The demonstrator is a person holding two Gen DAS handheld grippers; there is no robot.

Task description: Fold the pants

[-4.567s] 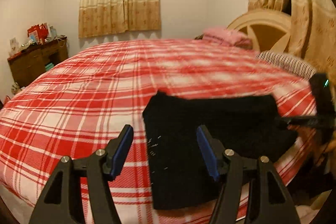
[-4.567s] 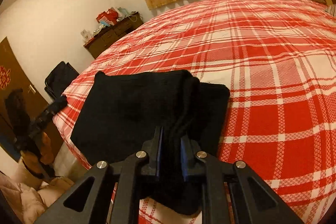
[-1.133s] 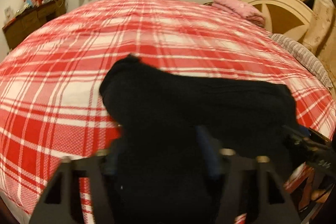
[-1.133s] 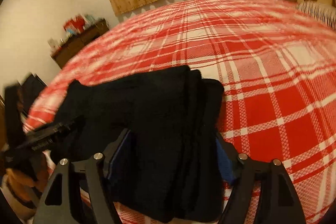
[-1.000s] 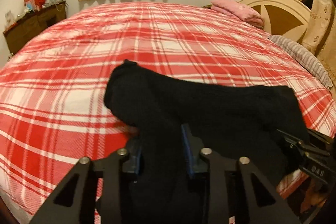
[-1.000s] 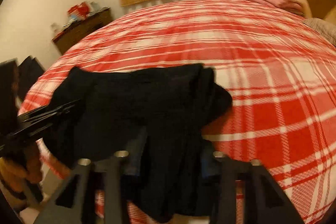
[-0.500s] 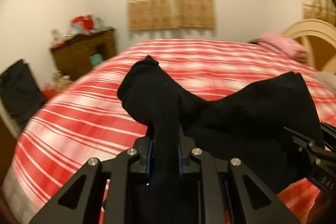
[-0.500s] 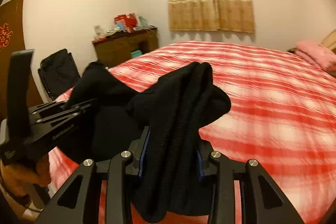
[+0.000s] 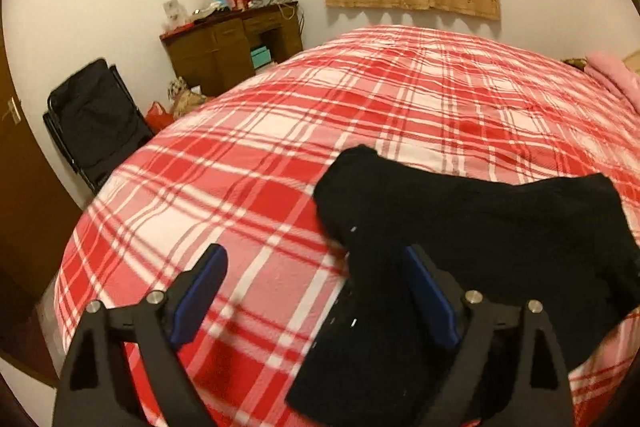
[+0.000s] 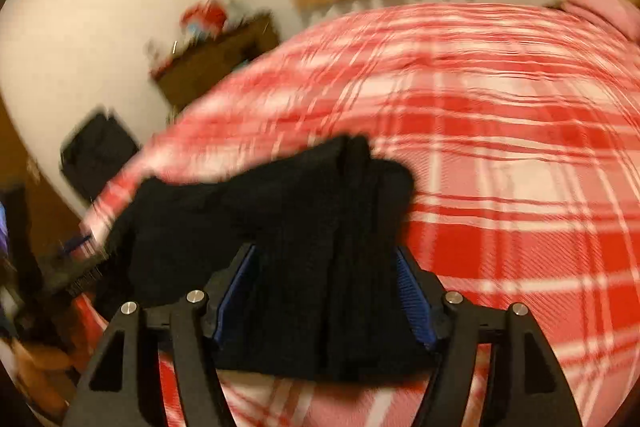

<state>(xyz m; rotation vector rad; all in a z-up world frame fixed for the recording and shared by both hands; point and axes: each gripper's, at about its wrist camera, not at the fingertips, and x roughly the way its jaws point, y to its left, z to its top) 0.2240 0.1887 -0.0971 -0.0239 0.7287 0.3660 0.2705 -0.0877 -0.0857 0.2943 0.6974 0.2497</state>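
Red-and-white plaid bed (image 9: 280,155) fills both views, with a black folding chair (image 9: 96,119) and a cluttered wooden desk (image 9: 232,47) by the wall at left, sharp from the left wrist but smeared by blur from the right. Black pants (image 9: 480,227) lie bunched near the bed's near edge. Left gripper (image 9: 316,291) has its fingers spread, the right-hand one against the cloth, while the right-wrist view alone shows the right gripper (image 10: 326,291), fingers apart with pants (image 10: 312,227) between them.
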